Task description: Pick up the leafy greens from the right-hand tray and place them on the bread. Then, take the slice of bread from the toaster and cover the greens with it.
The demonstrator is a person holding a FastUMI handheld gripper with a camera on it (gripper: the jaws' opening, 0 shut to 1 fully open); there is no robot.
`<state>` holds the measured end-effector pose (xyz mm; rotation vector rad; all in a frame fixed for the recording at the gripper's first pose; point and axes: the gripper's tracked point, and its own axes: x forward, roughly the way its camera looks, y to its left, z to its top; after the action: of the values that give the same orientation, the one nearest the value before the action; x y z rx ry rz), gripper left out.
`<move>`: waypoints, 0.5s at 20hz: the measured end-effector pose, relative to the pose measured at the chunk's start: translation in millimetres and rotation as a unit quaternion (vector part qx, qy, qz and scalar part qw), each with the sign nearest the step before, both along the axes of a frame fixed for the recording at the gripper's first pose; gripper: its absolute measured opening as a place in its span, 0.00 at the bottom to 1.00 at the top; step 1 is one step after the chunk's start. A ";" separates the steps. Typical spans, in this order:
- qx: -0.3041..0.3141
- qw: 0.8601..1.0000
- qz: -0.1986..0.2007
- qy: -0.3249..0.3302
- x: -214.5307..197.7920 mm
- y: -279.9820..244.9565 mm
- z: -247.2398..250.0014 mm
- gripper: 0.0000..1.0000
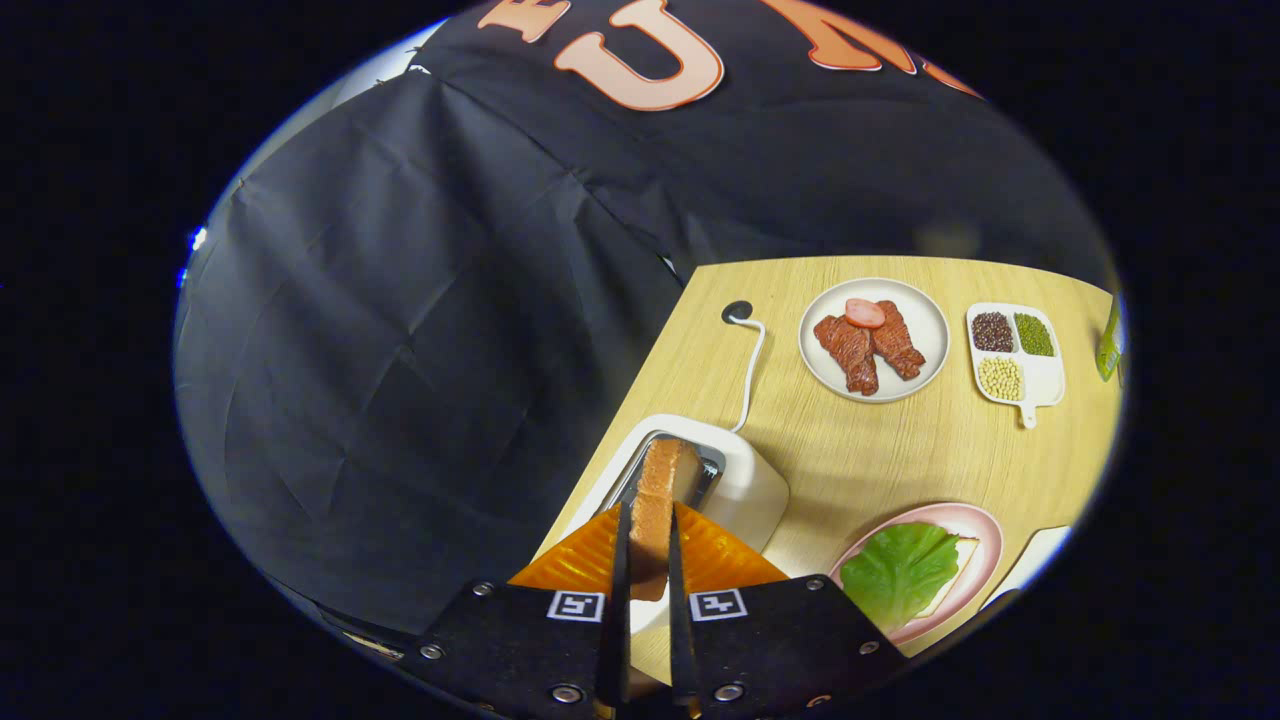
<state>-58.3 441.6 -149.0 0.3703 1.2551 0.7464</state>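
While the greens (898, 572) already lie on the bread (958, 575) in the pink plate (985, 530), the second step is in hand: taking the slice (660, 500) from the toaster (745, 485).

The gripper (648, 560) is narrowed to a slim gap, and both fingers (620, 570) press on the flanks of the slice, which stands upright on edge between them with its far end over the toaster's slot; whether it has fully cleared the slot cannot be told. By judgement, the next move calls for lifting straight up, carrying the slice across the table (860, 450) to the pink plate just beside the toaster, and turning it flat over the greens. Beyond lie a plate of meat (870, 342) and a divided tray of beans (1012, 352).
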 end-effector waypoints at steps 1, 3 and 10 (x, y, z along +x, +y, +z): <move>0.013 1.000 -0.006 -0.003 0.6 -5.2 4.8 0.17; 0.035 0.999 -0.014 -0.006 -1.0 -14.4 15.2 0.17; 0.066 0.996 -0.053 -0.016 -3.0 -68.2 15.3 0.17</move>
<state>-61.3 373.4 -133.7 0.5264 1.1492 0.7445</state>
